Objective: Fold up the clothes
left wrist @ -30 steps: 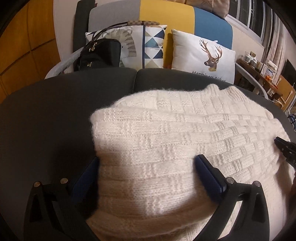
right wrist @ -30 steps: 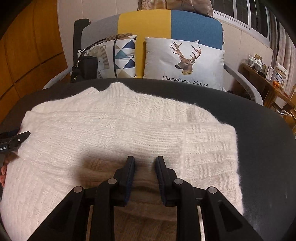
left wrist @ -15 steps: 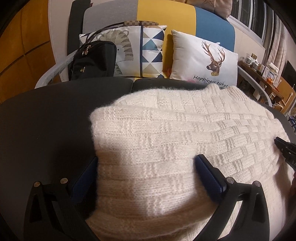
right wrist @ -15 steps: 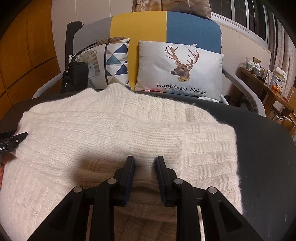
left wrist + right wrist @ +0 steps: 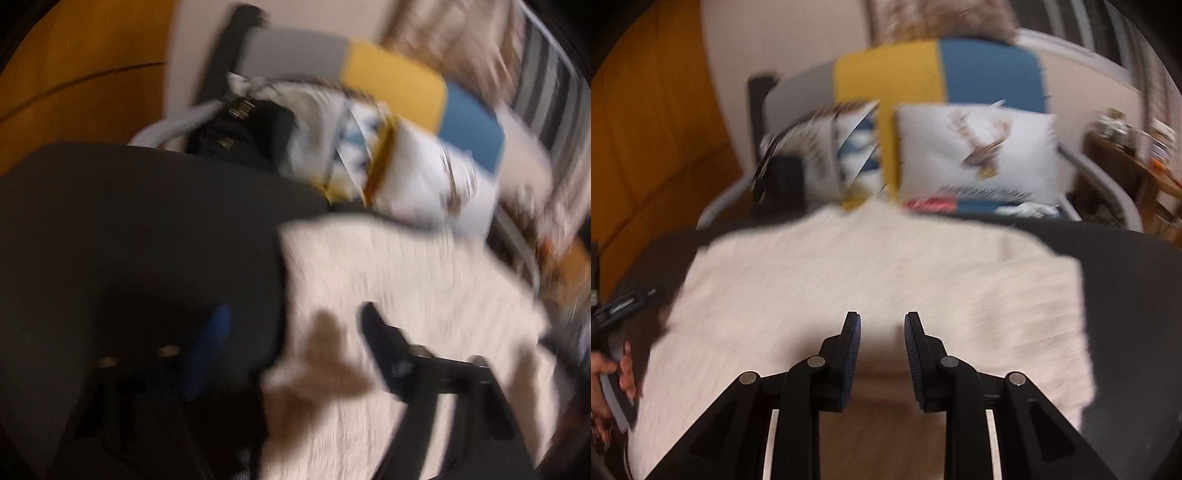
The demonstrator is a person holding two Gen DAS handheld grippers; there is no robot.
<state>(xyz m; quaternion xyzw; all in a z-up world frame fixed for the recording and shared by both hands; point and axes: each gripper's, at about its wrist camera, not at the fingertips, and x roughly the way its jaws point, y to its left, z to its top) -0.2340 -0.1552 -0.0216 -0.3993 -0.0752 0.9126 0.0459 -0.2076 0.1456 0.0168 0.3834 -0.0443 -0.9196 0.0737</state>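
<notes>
Blurred view, cream knitted sweater spread flat on a dark cushioned surface, right gripper over its near edge with a narrow gap between the pads, deer cushion behind, a hand at far left

Deer cushion and black bag on striped sofa; blurred.

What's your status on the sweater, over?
Left gripper just closing, sweater edge between fingers, unpinched. Right gripper narrow over knit, grip unclear. No obstruction seen.
</notes>
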